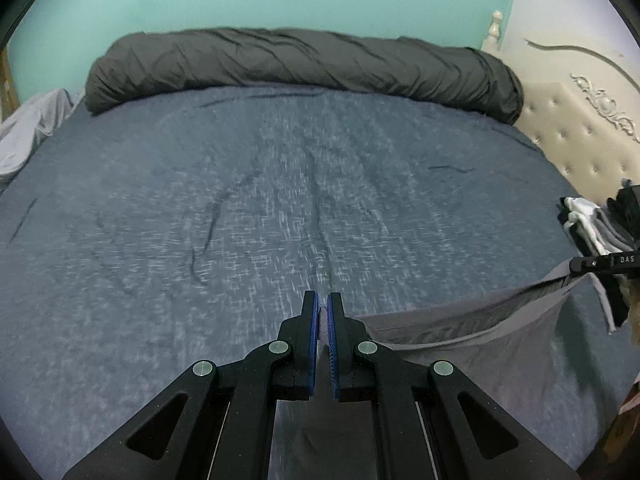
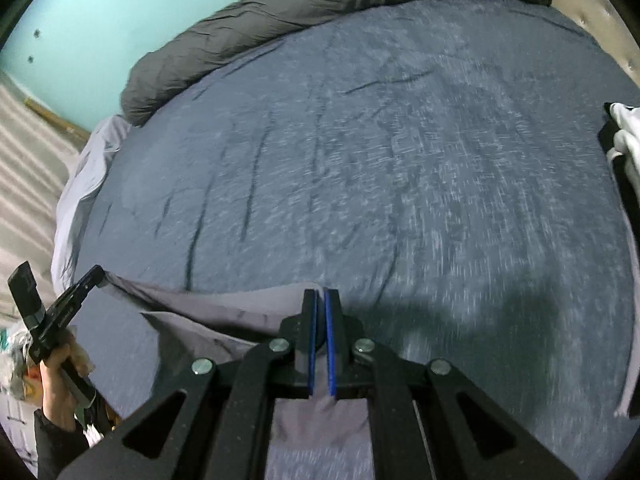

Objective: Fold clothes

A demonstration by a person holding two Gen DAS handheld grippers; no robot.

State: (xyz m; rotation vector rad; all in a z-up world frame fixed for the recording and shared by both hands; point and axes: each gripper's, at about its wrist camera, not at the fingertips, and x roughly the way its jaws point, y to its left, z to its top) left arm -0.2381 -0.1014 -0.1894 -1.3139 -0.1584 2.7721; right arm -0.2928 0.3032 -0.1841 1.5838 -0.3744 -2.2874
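Folded stack beside, perhaps, headboard

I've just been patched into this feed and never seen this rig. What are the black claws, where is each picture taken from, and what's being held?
There is no robot. A person carries a two-finger gripper in each hand, each with a camera looking along its fingers. One picture comes from the left gripper, the other from the right gripper. Both are shut on a grey garment, stretched between them above a bed with a blue sheet. In the right view the person's hand shows holding the left gripper. A rolled dark duvet lies along the far edge, and a stack of folded clothes sits at the right.
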